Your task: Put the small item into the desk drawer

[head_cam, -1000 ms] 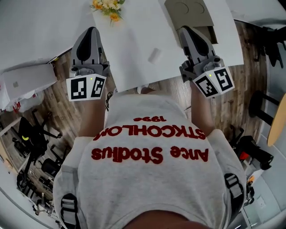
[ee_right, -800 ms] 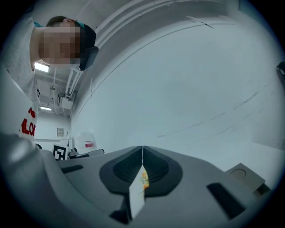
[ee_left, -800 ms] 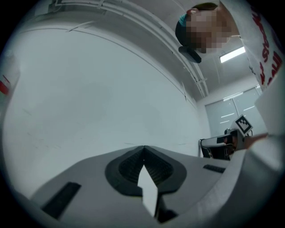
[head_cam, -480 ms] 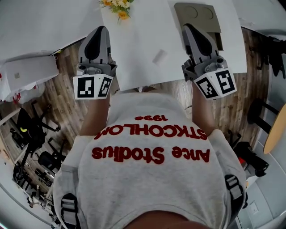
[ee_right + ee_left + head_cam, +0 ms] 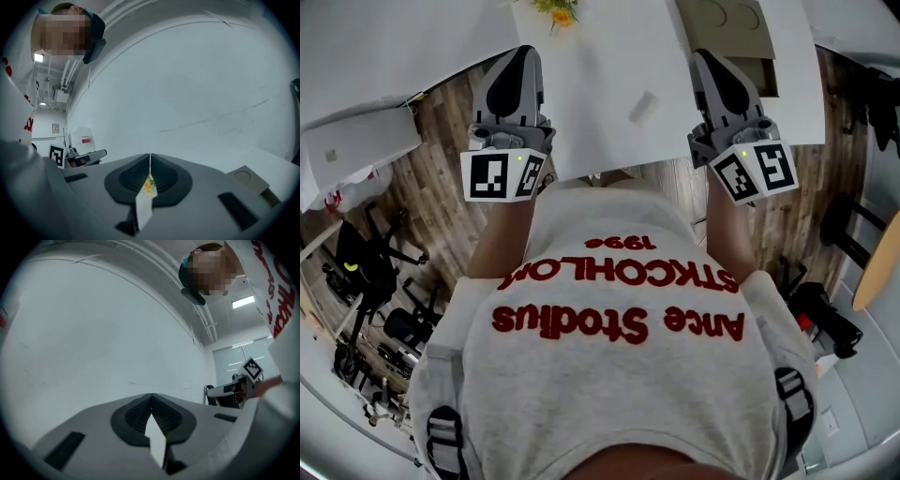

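White desk (image 5: 591,84) fills the top of the head view. On it, at twelve o'clock, lies the small item (image 5: 644,106), untouched. The left gripper (image 5: 522,54) at eleven and the right gripper (image 5: 711,60) at one hover, both pressed together and empty. Pickup and drawer are not yet begun.

Small white item (image 5: 644,107) lies near the white desk's (image 5: 600,122) front edge, between left gripper (image 5: 517,64) and right gripper (image 5: 713,64) (yellow flowers (image 5: 558,11) farther back).

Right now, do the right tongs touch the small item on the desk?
Apart. The head view shows bare desk between the right tongs and the item.
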{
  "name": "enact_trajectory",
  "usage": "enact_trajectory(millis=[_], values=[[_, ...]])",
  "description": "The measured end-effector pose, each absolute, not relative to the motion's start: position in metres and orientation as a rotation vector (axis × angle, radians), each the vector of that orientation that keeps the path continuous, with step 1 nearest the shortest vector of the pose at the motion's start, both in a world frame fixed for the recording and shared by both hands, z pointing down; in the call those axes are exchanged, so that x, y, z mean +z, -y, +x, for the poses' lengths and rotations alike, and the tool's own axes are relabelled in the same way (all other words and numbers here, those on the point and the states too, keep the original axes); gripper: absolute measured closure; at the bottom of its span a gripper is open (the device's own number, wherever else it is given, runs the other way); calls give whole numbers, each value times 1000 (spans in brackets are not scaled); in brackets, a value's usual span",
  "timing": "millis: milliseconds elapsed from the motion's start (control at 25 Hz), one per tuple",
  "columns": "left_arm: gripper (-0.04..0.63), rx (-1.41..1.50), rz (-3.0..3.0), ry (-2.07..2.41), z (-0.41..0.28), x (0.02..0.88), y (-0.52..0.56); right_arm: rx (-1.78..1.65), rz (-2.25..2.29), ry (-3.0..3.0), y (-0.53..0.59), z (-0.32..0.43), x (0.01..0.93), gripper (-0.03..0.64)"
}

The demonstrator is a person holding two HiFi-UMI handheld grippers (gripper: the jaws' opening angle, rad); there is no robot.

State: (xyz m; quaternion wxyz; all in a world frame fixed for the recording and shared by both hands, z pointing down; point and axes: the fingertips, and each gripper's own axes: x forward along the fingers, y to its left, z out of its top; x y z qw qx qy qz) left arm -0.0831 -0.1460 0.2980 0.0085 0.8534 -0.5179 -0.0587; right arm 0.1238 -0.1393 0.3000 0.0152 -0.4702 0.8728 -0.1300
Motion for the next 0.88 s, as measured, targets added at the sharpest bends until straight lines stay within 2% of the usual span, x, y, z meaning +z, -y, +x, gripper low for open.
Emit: enact_trajectory(millis=[320,440,720,880], values=[[589,-126,2642,1619,-86,322,140,-651,-1593,-2677,136,125,357,606],[588,-86,2626,1613,-88,338,139,-744,-1646,-2685,135,125,387,566],[589,-42,2615,1558,-75,369,135,-953,-1754,-2707,120,129,455,541],[589,2,2586,1553,-74,387,134,-1073,-1825,-2761,107,128,502,482]])
